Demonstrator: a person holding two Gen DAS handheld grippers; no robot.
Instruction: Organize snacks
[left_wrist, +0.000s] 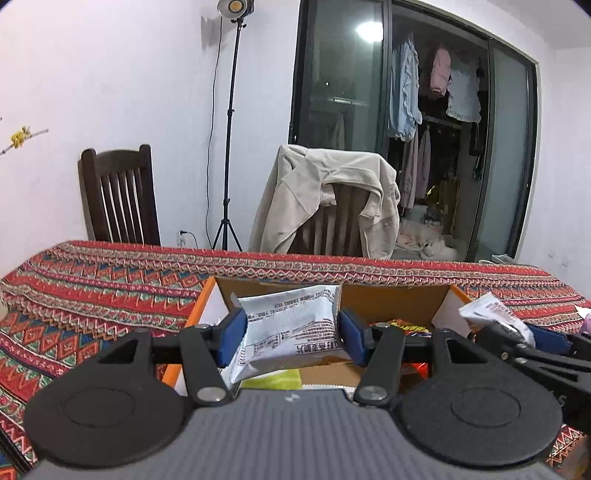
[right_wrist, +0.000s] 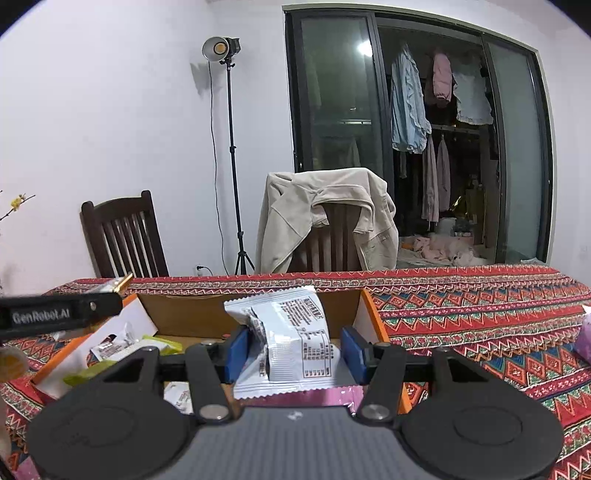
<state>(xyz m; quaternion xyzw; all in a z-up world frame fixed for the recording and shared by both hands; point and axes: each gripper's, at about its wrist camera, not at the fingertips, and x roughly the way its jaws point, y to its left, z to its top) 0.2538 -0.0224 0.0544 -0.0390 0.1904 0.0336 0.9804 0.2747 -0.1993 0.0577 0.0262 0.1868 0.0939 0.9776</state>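
Observation:
An orange-edged cardboard box (left_wrist: 391, 299) sits on the patterned tablecloth and holds several snack packets. My left gripper (left_wrist: 290, 334) is shut on a white snack packet (left_wrist: 291, 332) with black print, held over the box's left half. My right gripper (right_wrist: 291, 350) is shut on another white snack packet (right_wrist: 295, 343), held over the right half of the same box (right_wrist: 173, 317). The right gripper and its packet (left_wrist: 491, 314) show at the right edge of the left wrist view. The left gripper's body (right_wrist: 55, 314) shows at the left of the right wrist view.
Green and white packets (right_wrist: 122, 347) lie in the box. A pink packet (right_wrist: 585, 338) lies on the cloth at far right. Two chairs, one with a beige jacket (left_wrist: 325, 199), and a light stand (left_wrist: 229, 147) stand behind the table.

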